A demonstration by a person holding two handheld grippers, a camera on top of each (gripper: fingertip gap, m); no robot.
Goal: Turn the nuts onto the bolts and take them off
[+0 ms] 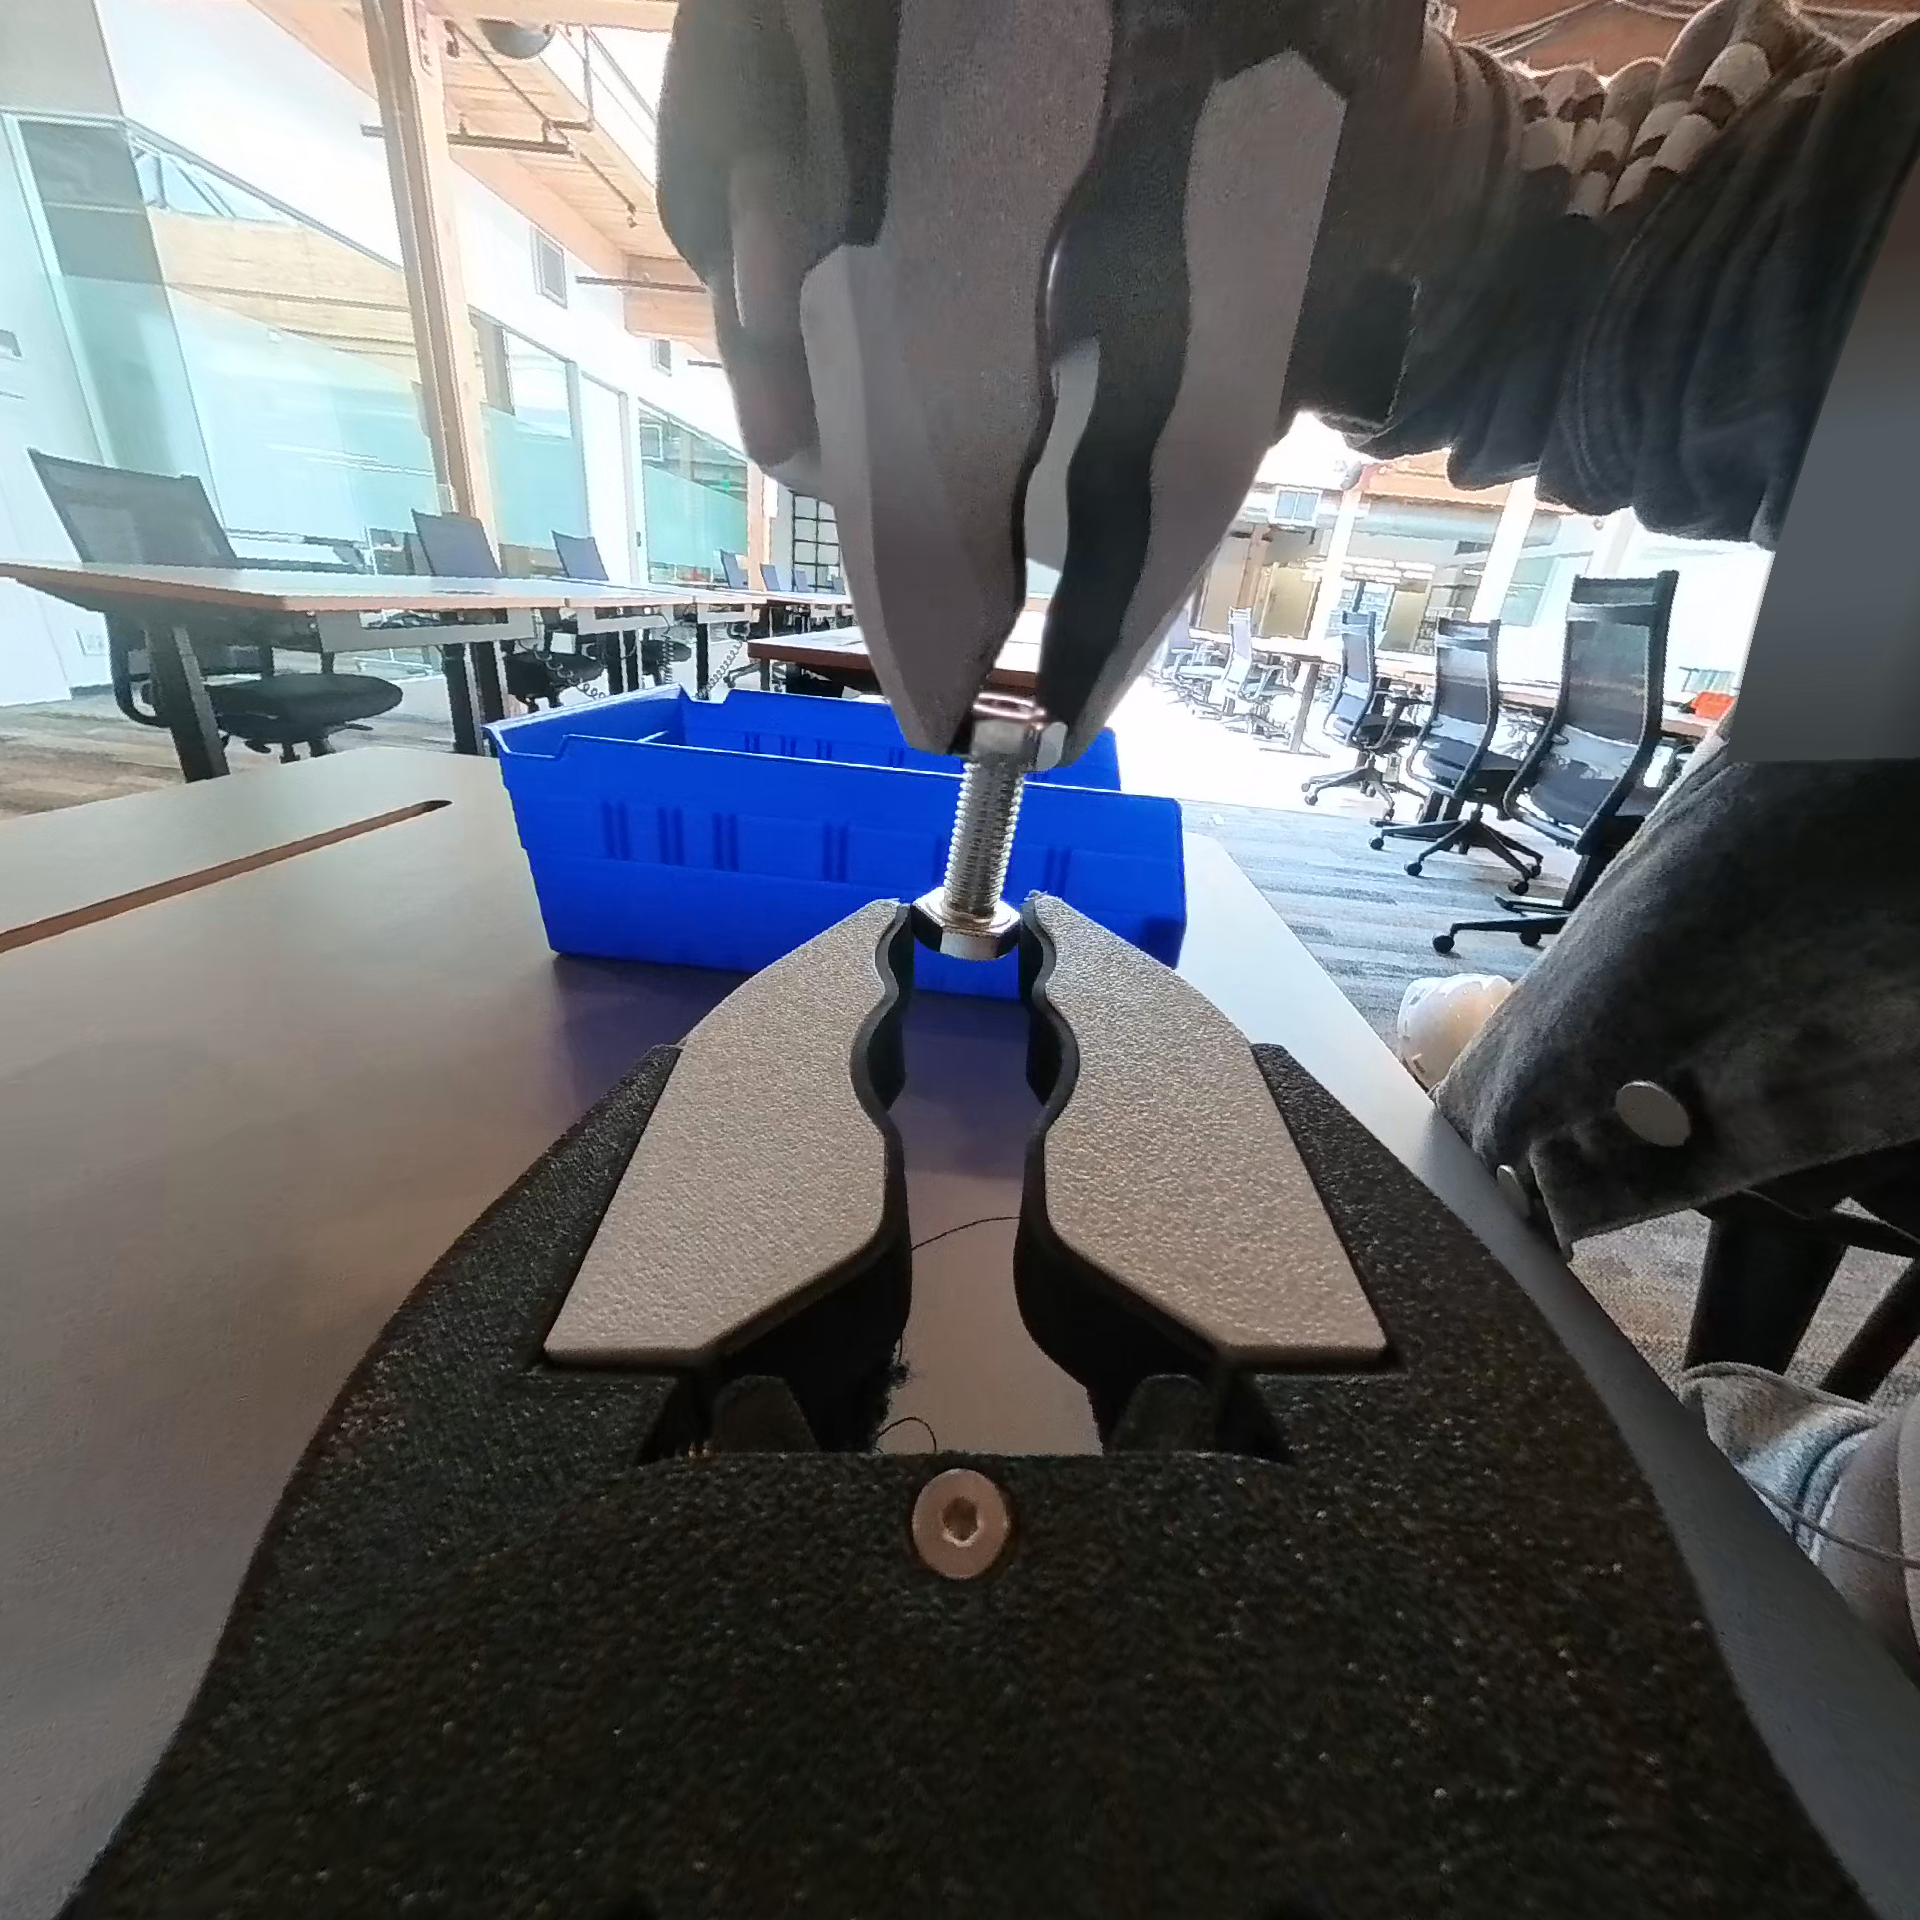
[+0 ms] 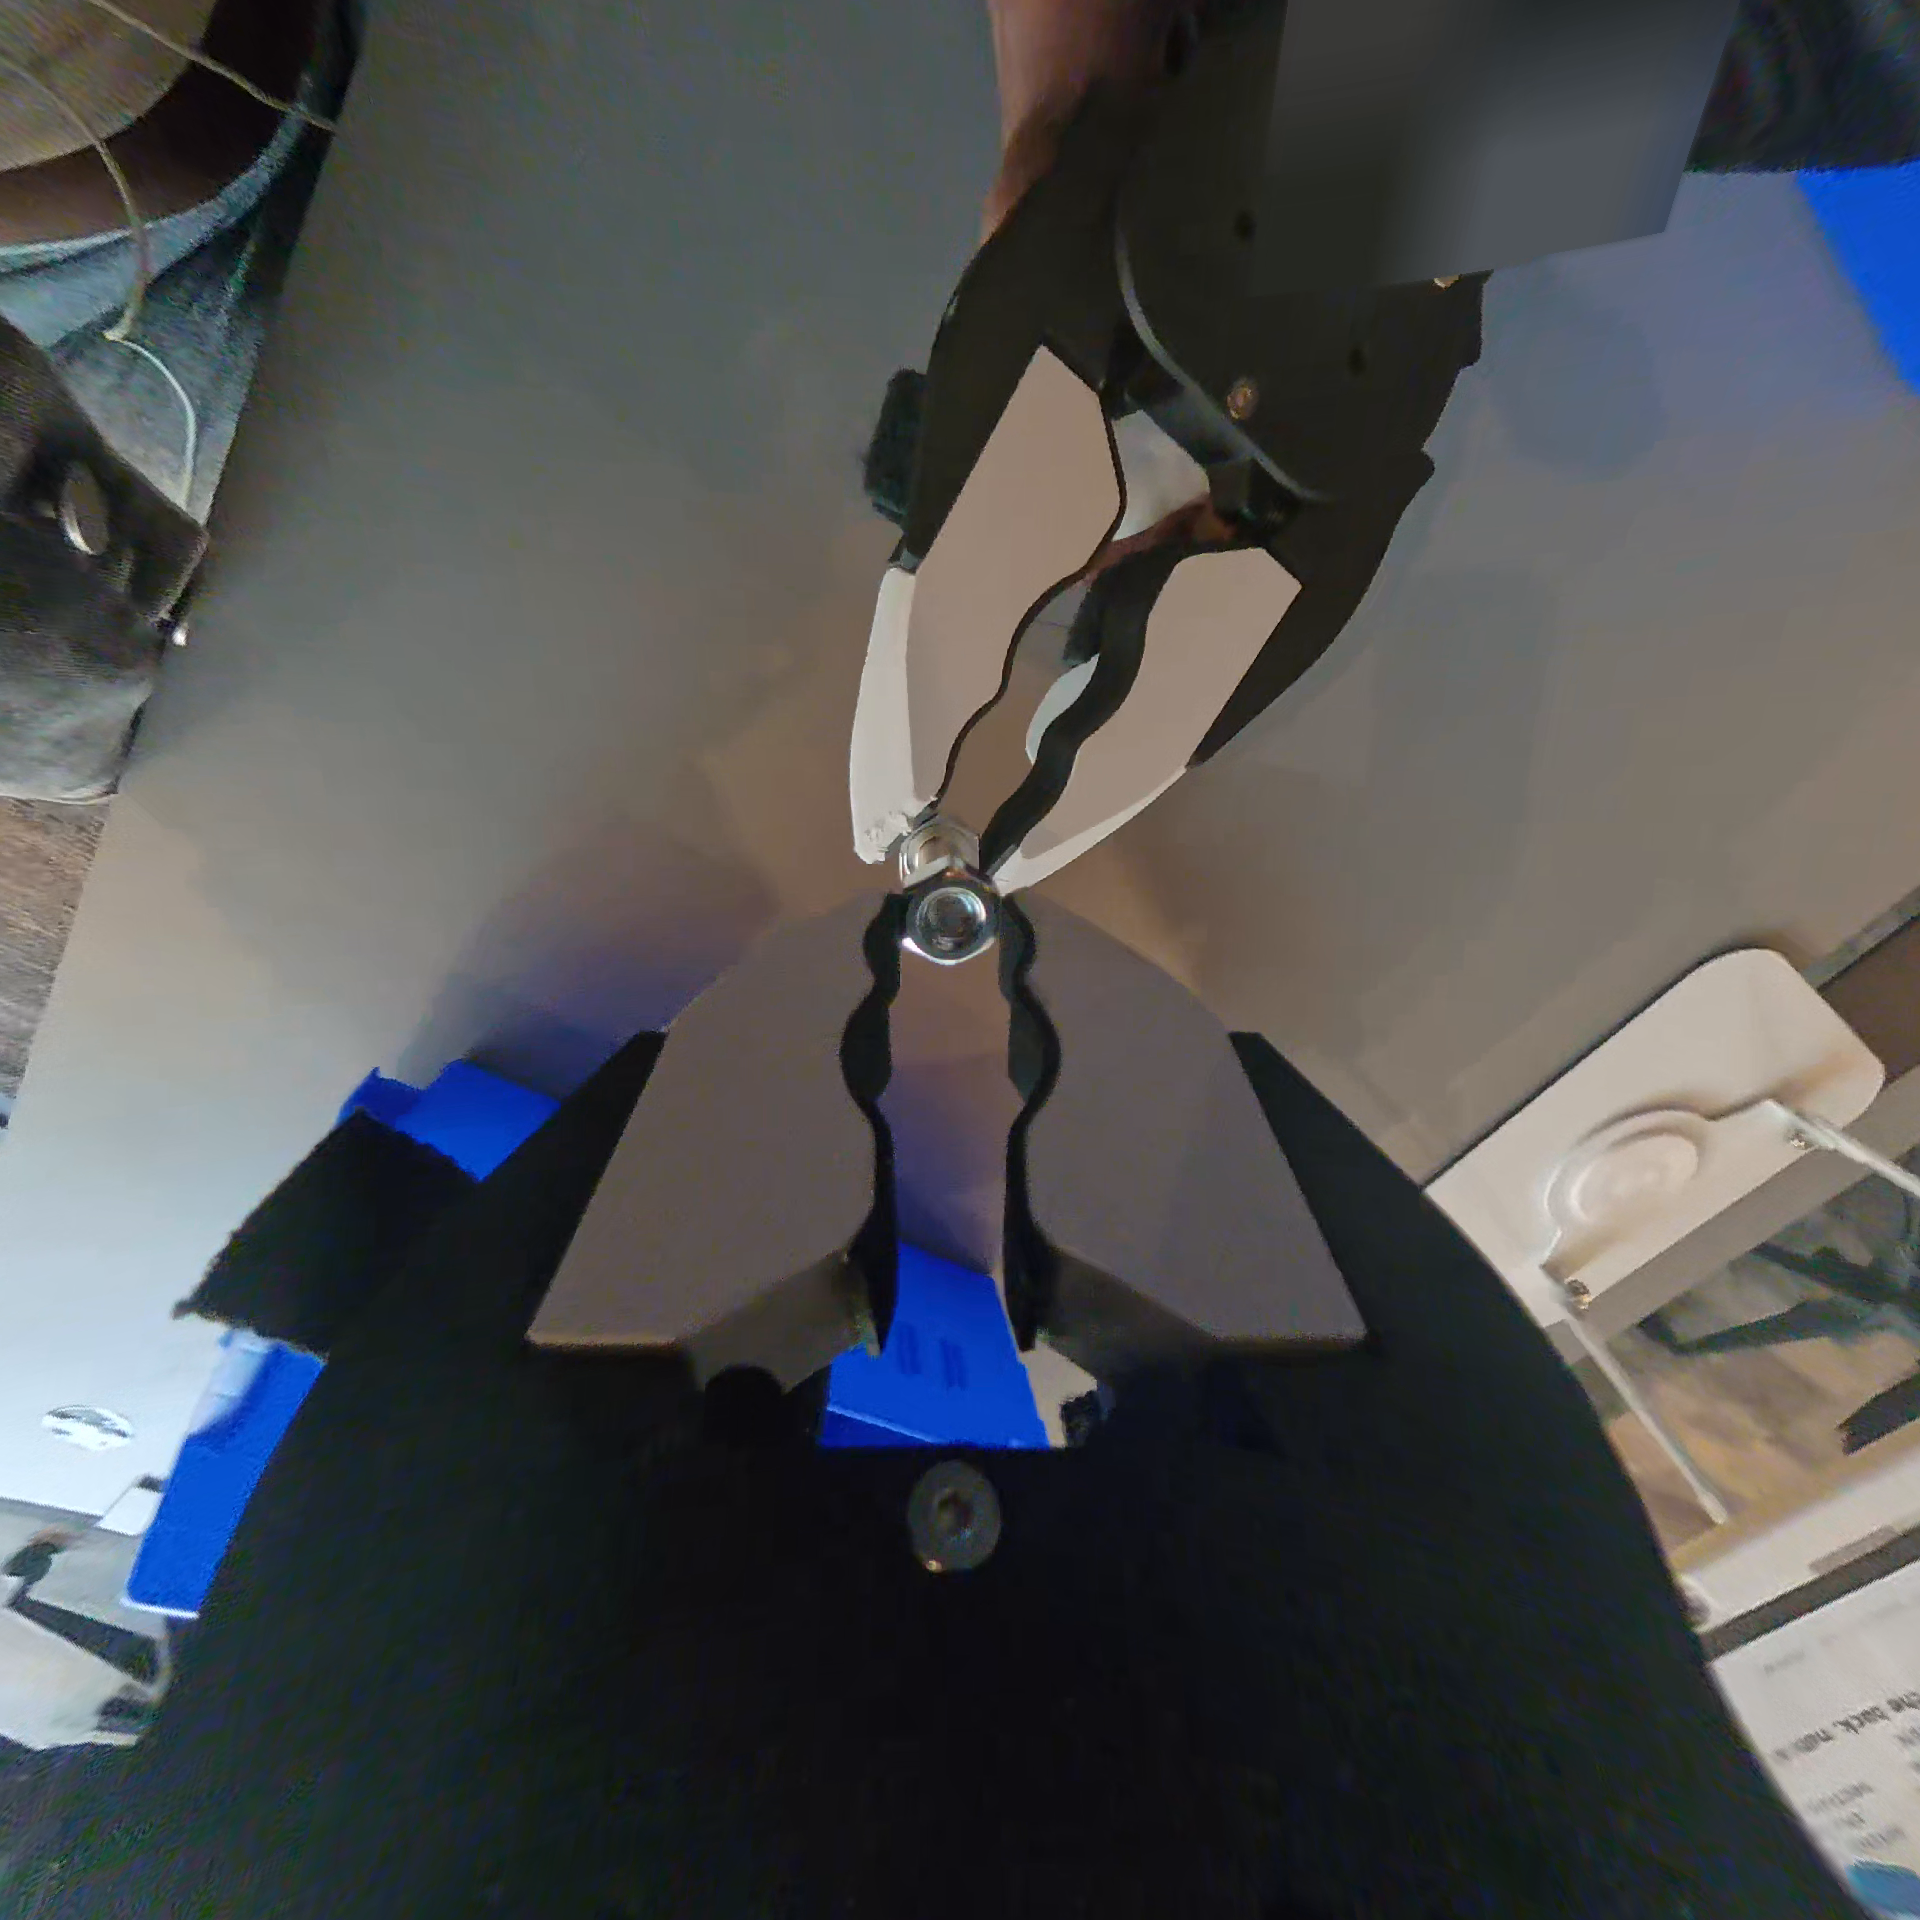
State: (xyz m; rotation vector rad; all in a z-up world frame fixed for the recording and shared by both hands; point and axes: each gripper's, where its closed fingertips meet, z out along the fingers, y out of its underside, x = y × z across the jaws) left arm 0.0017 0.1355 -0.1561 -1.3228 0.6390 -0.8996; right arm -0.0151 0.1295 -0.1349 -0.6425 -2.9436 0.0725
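A silver bolt (image 1: 982,821) stands upright in the air above the dark table (image 1: 260,1039). My left gripper (image 1: 966,920) is shut on the hex head (image 1: 966,935) at the bolt's lower end. My right gripper (image 1: 1008,732) comes down from above and is shut on the nut (image 1: 1027,736) at the top of the threads. In the right wrist view I look along the bolt's axis: my right gripper (image 2: 948,920) pinches the nut (image 2: 948,925), and the left gripper (image 2: 935,847) holds the bolt just behind it.
A blue plastic bin (image 1: 727,862) stands on the table just beyond the bolt, and shows under my right gripper (image 2: 935,1351). A person's dark jacket (image 1: 1714,987) is at the table's right edge. A white object (image 2: 1662,1122) and a printed sheet (image 2: 1818,1745) lie at the right. Only a small space, under 4 cm, lies between the two pairs of fingers.
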